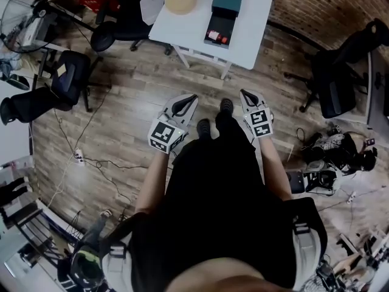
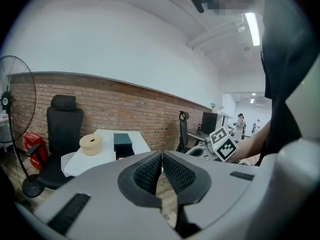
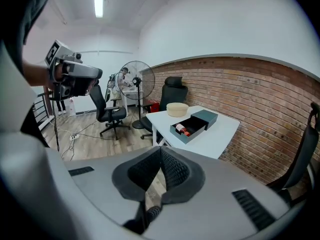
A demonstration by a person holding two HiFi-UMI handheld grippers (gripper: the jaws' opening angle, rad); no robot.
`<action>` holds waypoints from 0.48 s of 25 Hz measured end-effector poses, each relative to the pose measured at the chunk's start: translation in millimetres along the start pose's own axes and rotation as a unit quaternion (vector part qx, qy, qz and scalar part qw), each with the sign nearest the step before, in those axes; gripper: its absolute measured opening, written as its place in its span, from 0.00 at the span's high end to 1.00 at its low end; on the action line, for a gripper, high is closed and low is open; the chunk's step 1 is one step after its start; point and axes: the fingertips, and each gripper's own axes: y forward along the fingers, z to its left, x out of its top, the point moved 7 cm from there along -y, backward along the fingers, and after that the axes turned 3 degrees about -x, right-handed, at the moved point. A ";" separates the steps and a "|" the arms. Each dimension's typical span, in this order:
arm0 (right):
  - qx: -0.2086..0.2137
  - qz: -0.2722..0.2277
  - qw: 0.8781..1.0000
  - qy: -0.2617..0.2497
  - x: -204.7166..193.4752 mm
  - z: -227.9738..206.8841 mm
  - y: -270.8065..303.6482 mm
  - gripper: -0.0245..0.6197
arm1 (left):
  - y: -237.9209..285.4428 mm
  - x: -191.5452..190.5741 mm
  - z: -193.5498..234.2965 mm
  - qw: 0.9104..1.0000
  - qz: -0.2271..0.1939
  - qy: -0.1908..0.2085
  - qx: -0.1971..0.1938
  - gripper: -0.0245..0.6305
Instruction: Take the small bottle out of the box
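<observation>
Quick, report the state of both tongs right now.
Left tongs: closed, holding nothing.
Right tongs: closed, holding nothing.

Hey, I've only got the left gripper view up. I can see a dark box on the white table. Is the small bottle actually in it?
Observer: Yes. The right gripper view shows the small bottle lying in the pulled-out tray of the box.
Operator: Is the right gripper carrying anything?
Observer: No. The right gripper has its jaws together, with nothing between them.
Operator: Am I at the table?
Observer: Not yet. The head view shows the left gripper over wooden floor, short of the table.
</observation>
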 end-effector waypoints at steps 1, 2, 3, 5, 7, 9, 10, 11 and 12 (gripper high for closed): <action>0.001 0.001 1.000 -0.001 1.7 -7.7 2.2 0.97 | 5.8 3.4 2.2 1.000 0.000 -0.001 0.002 0.93; 0.002 0.002 1.000 -0.002 3.9 -15.3 4.6 0.97 | 11.5 7.2 4.1 1.000 0.000 -0.002 0.004 0.93; 0.004 0.001 1.000 -0.004 6.2 -23.0 7.1 0.97 | 17.2 11.3 5.8 1.000 0.000 -0.002 0.006 0.93; 0.006 -0.001 1.000 -0.009 10.7 -38.5 13.6 0.97 | 28.6 19.7 9.0 1.000 -0.002 -0.001 0.010 0.93; 0.007 -0.001 1.000 -0.015 13.6 -52.8 21.7 0.97 | 39.7 26.5 12.8 1.000 -0.005 0.001 0.012 0.93; 0.012 0.000 1.000 -0.018 17.4 -63.1 30.2 0.97 | 50.0 30.2 17.8 1.000 -0.002 0.000 0.015 0.93; 0.018 -0.001 1.000 -0.018 20.8 -67.0 33.8 0.97 | 55.2 31.4 20.4 1.000 -0.001 -0.001 0.018 0.93; 0.023 -0.002 1.000 -0.018 24.0 -71.5 37.0 0.97 | 60.8 32.6 22.6 1.000 0.001 -0.002 0.021 0.93; 0.027 -0.003 0.999 -0.020 26.2 -76.8 39.9 0.97 | 66.9 34.2 24.2 1.000 0.001 -0.003 0.025 0.93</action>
